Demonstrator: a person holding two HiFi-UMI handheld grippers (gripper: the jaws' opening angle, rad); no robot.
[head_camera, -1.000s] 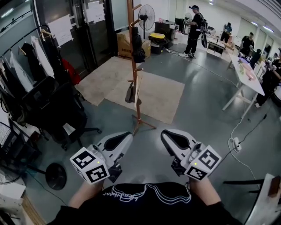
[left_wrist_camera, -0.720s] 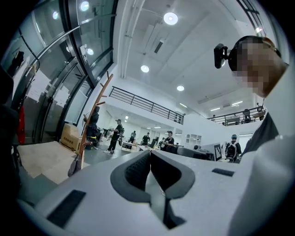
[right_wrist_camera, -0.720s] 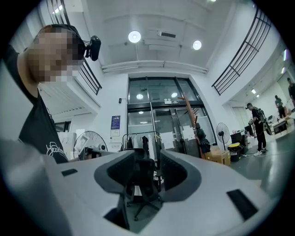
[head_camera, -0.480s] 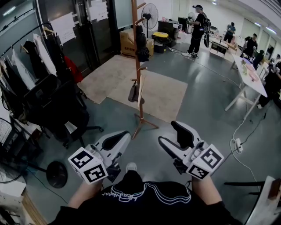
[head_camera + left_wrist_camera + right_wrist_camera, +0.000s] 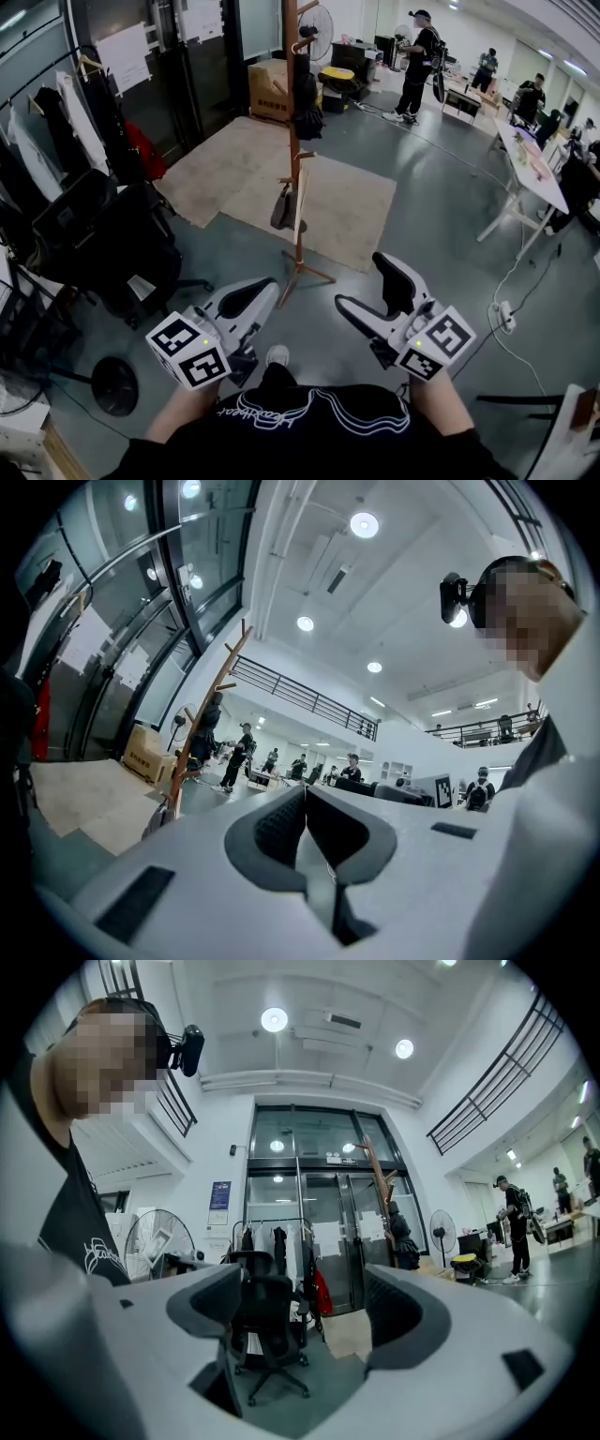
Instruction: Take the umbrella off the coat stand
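Note:
The wooden coat stand [image 5: 293, 141] rises from the floor ahead of me, in the middle of the head view. A pale, slim folded umbrella [image 5: 299, 202] hangs low on it beside a dark bag [image 5: 280, 208]; a dark garment [image 5: 307, 98] hangs higher up. Both grippers are held low near my body, well short of the stand. My left gripper [image 5: 268, 285] is shut with nothing in it, pads together [image 5: 306, 797]. My right gripper [image 5: 367, 286] is open; its jaws have just been opening, and nothing is between them [image 5: 305, 1288]. The stand [image 5: 382, 1185] shows far off in the right gripper view.
A black office chair [image 5: 108, 248] and a clothes rack [image 5: 56, 122] stand at the left, a floor fan base [image 5: 115, 385] near my left. A beige carpet [image 5: 347, 211] lies under the stand. A white table [image 5: 536, 173], a cable with power strip [image 5: 504, 314] and several people are at the right and back.
The right gripper's jaws have gone from shut to wide open. Both grippers and I have moved forward toward the coat stand; a shoe now shows below. The left gripper stays shut.

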